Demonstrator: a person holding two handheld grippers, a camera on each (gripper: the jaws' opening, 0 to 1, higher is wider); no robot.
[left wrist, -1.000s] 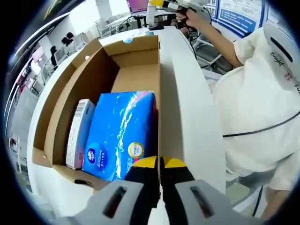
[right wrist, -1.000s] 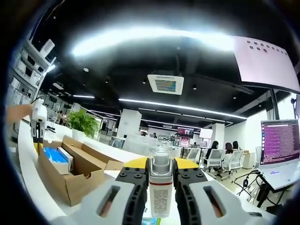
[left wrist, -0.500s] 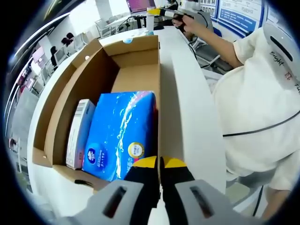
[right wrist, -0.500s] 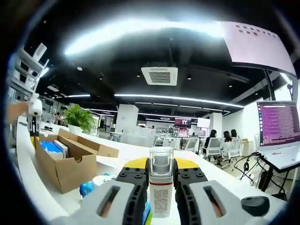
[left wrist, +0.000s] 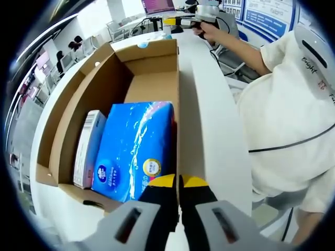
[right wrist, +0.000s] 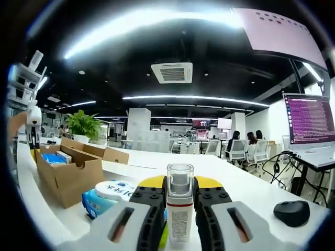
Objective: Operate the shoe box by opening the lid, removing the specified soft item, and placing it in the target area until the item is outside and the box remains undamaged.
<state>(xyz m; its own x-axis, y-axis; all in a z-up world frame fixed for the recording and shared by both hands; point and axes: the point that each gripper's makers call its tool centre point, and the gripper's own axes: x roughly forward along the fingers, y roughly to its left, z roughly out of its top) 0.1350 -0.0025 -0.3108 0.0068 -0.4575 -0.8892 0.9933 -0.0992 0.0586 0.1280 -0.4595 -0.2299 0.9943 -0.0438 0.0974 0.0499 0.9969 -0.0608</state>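
Shoe box stood open on the white table, holding a blue tissue pack with a small white carton just beside it on the left.

The left gripper had its jaws closed together at the box's near right corner, touching the wall's edge beside the tissue pack. The right gripper, well apart at the table's far end, was clamped on a small clear-capped bottle, upright. A round-lidded blue wipes pack lay just beside the box, and a black mouse sat to the right.
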